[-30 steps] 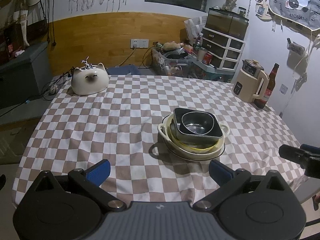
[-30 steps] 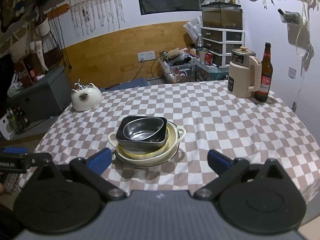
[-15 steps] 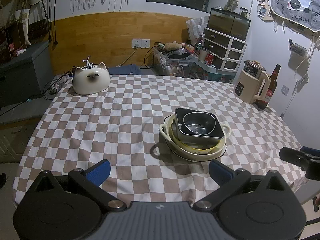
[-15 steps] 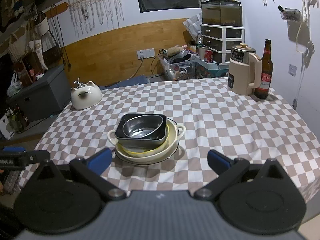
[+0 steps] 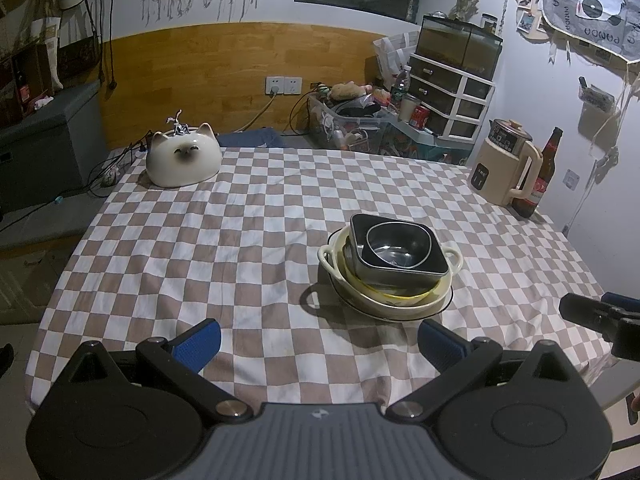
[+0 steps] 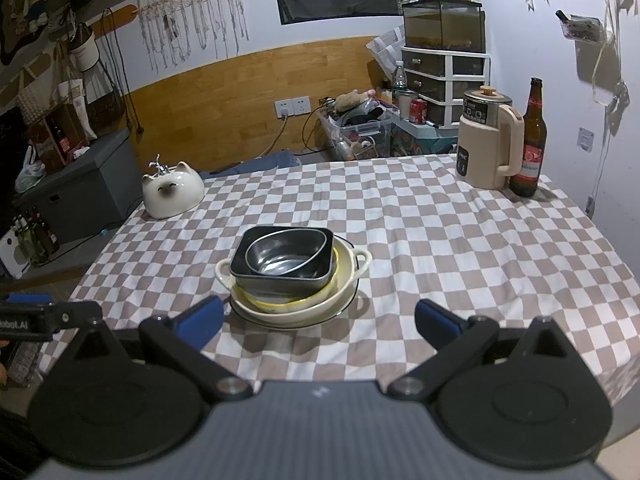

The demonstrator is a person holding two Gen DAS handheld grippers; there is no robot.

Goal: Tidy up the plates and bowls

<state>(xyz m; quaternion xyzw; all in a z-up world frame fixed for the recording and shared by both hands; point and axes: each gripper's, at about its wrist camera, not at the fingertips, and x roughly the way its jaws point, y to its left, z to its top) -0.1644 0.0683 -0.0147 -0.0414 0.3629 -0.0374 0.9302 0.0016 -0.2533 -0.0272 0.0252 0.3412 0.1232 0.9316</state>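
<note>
Left hand-held gripper [image 5: 318,338] and right hand-held gripper [image 6: 318,318]: both wide open, empty, short of the nested dishes [image 6: 292,276] on the counter [image 6: 460,240], likely consolidated for stacking.

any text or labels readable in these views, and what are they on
"PANDA": printed several times on the grey panda-face cloth hanging on the wall.
"obot.AI" (start cut off): on the left gripper at the edge of the right wrist view.
Beer bottle red label: too blurred to read.
Kettle panel: too small to read.
</note>
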